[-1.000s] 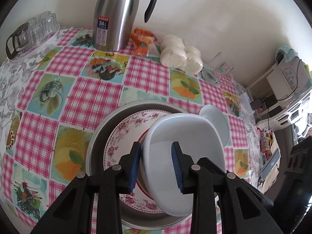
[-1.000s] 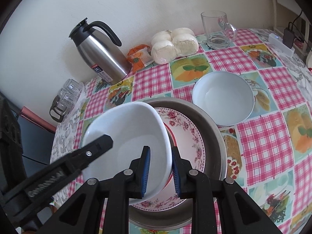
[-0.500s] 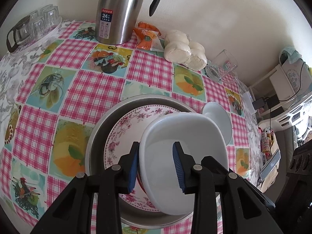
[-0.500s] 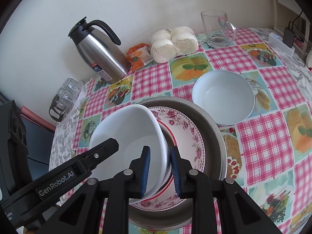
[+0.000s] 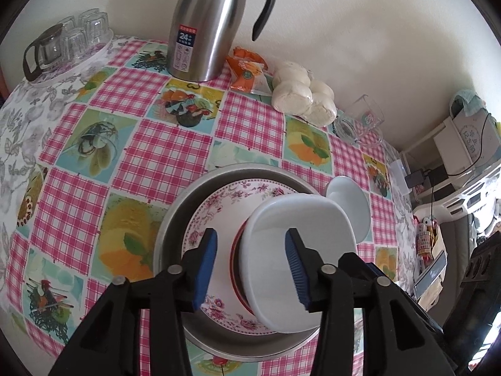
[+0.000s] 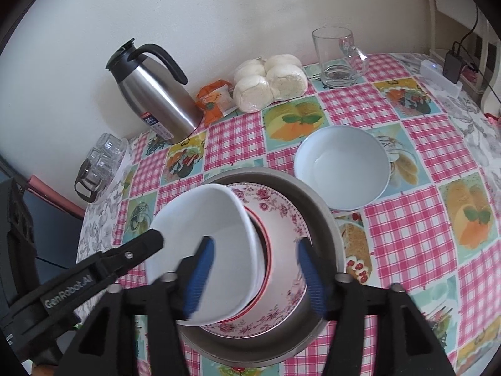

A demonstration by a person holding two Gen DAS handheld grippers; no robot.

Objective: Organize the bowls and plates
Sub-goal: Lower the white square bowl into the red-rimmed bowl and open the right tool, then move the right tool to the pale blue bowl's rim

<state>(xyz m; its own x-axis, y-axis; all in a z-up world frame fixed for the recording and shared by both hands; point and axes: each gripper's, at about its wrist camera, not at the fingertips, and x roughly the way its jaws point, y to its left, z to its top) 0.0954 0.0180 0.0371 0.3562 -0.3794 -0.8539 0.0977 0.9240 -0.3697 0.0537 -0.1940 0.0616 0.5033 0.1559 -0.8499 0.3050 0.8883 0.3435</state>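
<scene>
A white square-sided bowl (image 5: 297, 228) (image 6: 203, 216) rests tilted on a red-rimmed dish (image 6: 266, 244). That dish lies on a floral plate (image 5: 219, 210) (image 6: 285, 216) inside a round metal pan (image 5: 172, 219) (image 6: 322, 210). My left gripper (image 5: 250, 269) straddles the bowl's near-left rim. Its jaws are opening and neither pad touches the rim. My right gripper (image 6: 255, 279) straddles the bowl's right rim with its jaws opening, its blurred pads clear of the rim. A second round white bowl (image 6: 343, 172) (image 5: 347, 210) sits on the cloth beside the pan.
A steel thermos jug (image 5: 213, 25) (image 6: 153, 94), an orange snack packet (image 5: 247, 72), wrapped buns (image 6: 269, 81) and a glass mug (image 6: 338, 59) line the wall. A tray of glasses (image 5: 69, 40) stands at the far left. The table edge drops off on the right.
Both grippers have opened and let go of the white bowl's rim. The bowl has sunk onto the stack in the pan.
</scene>
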